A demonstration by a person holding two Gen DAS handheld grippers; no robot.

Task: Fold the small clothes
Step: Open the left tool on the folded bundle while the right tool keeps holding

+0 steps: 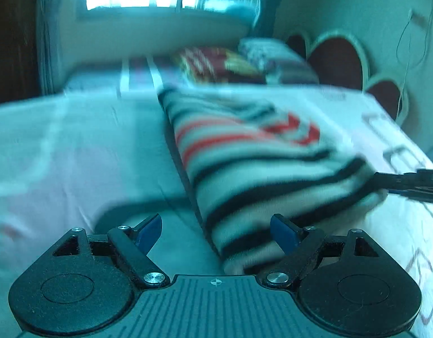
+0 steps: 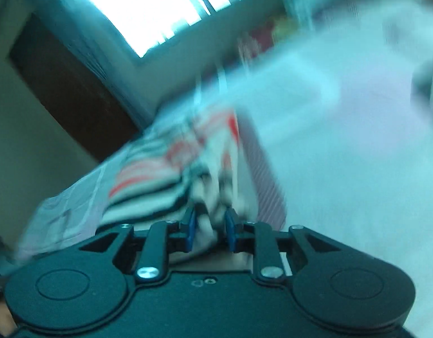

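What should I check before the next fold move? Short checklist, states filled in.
1. Right gripper pinching the striped garment: ok, cloth sits between the narrow blue pads.
2. Left gripper free: ok, jaws wide, nothing between them.
3. Garment within the left gripper's reach: ok, its near edge lies just ahead of the right pad.
4. Garment flat on the bed: cannot tell, both views are blurred.
5. Space beside the garment: ok, bare sheet to its left in the left wrist view.
6. Pillows away from the fold area: ok, they lie at the far end.
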